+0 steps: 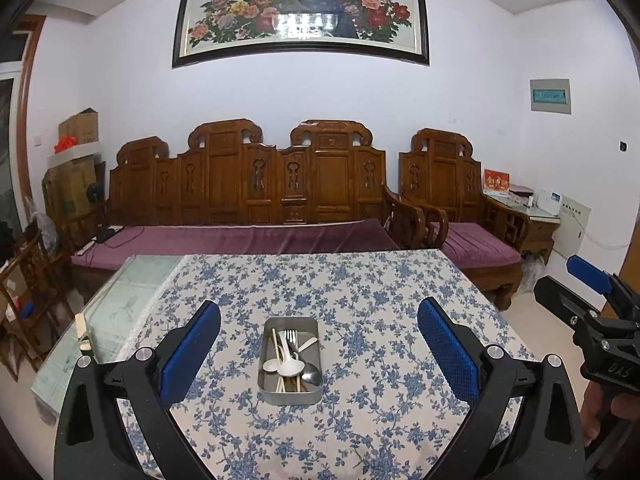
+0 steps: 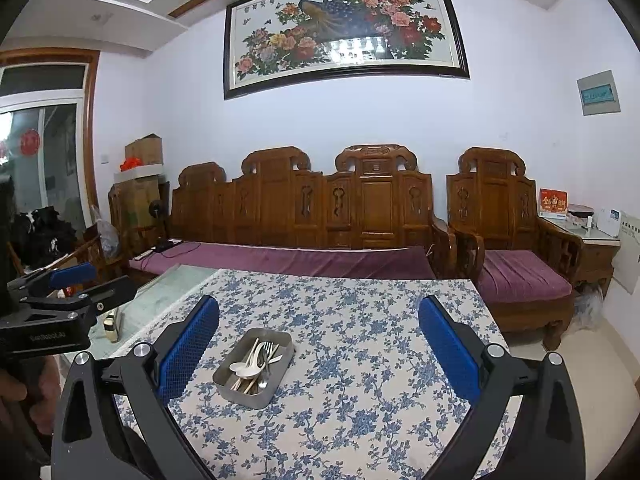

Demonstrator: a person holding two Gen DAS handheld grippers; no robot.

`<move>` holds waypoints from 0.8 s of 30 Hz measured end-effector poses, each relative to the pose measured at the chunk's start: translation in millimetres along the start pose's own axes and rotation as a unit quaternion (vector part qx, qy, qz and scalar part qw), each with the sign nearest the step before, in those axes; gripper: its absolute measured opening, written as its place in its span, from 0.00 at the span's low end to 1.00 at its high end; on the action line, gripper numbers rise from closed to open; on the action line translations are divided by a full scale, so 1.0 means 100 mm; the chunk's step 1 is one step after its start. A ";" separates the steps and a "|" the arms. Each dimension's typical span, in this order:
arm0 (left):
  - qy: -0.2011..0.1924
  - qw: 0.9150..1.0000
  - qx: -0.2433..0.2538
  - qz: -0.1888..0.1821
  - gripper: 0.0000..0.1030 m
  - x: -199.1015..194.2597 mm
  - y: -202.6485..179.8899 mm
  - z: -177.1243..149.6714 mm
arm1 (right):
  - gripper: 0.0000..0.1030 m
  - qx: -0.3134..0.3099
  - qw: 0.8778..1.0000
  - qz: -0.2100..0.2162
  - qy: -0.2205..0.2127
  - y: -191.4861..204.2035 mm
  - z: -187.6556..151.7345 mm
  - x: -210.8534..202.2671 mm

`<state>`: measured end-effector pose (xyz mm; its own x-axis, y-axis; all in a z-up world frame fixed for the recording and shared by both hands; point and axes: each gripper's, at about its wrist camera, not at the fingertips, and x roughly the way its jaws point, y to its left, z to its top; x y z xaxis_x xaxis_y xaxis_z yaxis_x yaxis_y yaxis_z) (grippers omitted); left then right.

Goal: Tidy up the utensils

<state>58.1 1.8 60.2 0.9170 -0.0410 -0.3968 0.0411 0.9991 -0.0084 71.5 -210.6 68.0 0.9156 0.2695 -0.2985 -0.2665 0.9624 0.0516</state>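
While both grippers hang above the table, the scene reads so:
Tin: a rectangular metal tin [image 1: 291, 360] with rounded corners, on the blue-flowered tablecloth [image 1: 360, 300], near the table's middle.
Contents: white plastic spoons [image 1: 289, 367], a metal spoon [image 1: 311, 374], a fork [image 1: 291, 338] and pale chopsticks [image 1: 277, 354], heaped and crossing.
Left gripper [image 1: 319, 346]: spread wide, holding nothing, the tin between its blue pads.
Right gripper [image 2: 319, 344]: spread wide, empty, above the tin.
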 end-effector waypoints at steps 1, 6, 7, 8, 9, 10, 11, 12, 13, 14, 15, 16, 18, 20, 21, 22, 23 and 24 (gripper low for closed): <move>-0.001 1.000 0.001 0.000 0.92 0.00 0.00 0.00 | 0.98 0.000 1.000 0.000 0.000 0.00 0.00 0.00; -0.001 1.000 0.003 0.001 0.92 -0.01 -0.02 -0.03 | 0.98 0.001 1.000 -0.002 0.003 0.00 -0.02 0.02; -0.002 1.000 0.003 0.001 0.92 -0.01 -0.03 -0.03 | 0.98 0.001 1.000 -0.002 0.004 0.00 -0.02 0.03; -0.001 1.000 0.003 0.001 0.92 -0.01 -0.03 -0.03 | 0.98 0.001 1.000 -0.001 0.004 0.00 -0.02 0.03; -0.001 1.000 0.003 0.002 0.92 -0.01 -0.03 -0.03 | 0.98 0.001 1.000 -0.002 0.005 0.01 -0.03 0.03; -0.002 1.000 0.003 0.002 0.92 -0.01 -0.03 -0.03 | 0.98 0.001 1.000 -0.002 0.005 0.00 -0.03 0.03; -0.002 1.000 0.003 0.002 0.92 -0.01 -0.03 -0.03 | 0.98 0.001 1.000 -0.002 0.005 0.00 -0.03 0.03; -0.002 1.000 0.003 0.001 0.92 -0.01 -0.03 -0.03 | 0.98 0.001 1.000 -0.002 0.005 0.00 -0.03 0.03; -0.002 1.000 0.003 0.001 0.92 -0.01 -0.03 -0.03 | 0.98 0.001 1.000 -0.002 0.006 0.00 -0.04 0.03; -0.002 1.000 0.004 0.001 0.92 -0.01 -0.04 -0.03 | 0.98 0.001 1.000 -0.002 0.006 0.01 -0.05 0.03; -0.003 1.000 0.005 0.001 0.92 -0.01 -0.04 -0.03 | 0.98 0.001 1.000 -0.002 0.006 0.01 -0.05 0.03; -0.002 1.000 0.004 0.001 0.92 -0.01 -0.04 -0.03 | 0.98 0.001 1.000 -0.002 0.006 0.01 -0.06 0.04; -0.002 1.000 0.003 0.001 0.92 -0.01 -0.04 -0.03 | 0.98 0.002 1.000 0.000 0.007 0.00 -0.07 0.05; -0.003 1.000 0.004 0.000 0.92 -0.01 -0.04 -0.03 | 0.98 0.001 1.000 -0.001 0.007 0.01 -0.07 0.05; -0.003 1.000 0.004 0.001 0.92 -0.01 -0.05 -0.02 | 0.98 0.001 1.000 0.000 0.007 0.01 -0.08 0.05; -0.003 1.000 0.005 0.002 0.92 -0.01 -0.05 -0.02 | 0.98 0.001 1.000 0.000 0.007 0.01 -0.07 0.05; -0.004 1.000 0.005 0.002 0.92 -0.01 -0.06 -0.02 | 0.98 0.002 1.000 -0.001 0.007 0.01 -0.07 0.05; -0.004 1.000 0.006 0.003 0.92 -0.02 -0.06 -0.02 | 0.98 0.002 1.000 -0.001 0.007 0.01 -0.08 0.05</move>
<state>55.5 -4.1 58.7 0.9206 -0.0350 -0.3889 0.0400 0.9992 0.0047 73.1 -208.3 59.3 0.9116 0.2677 -0.3119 -0.2642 0.9629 0.0544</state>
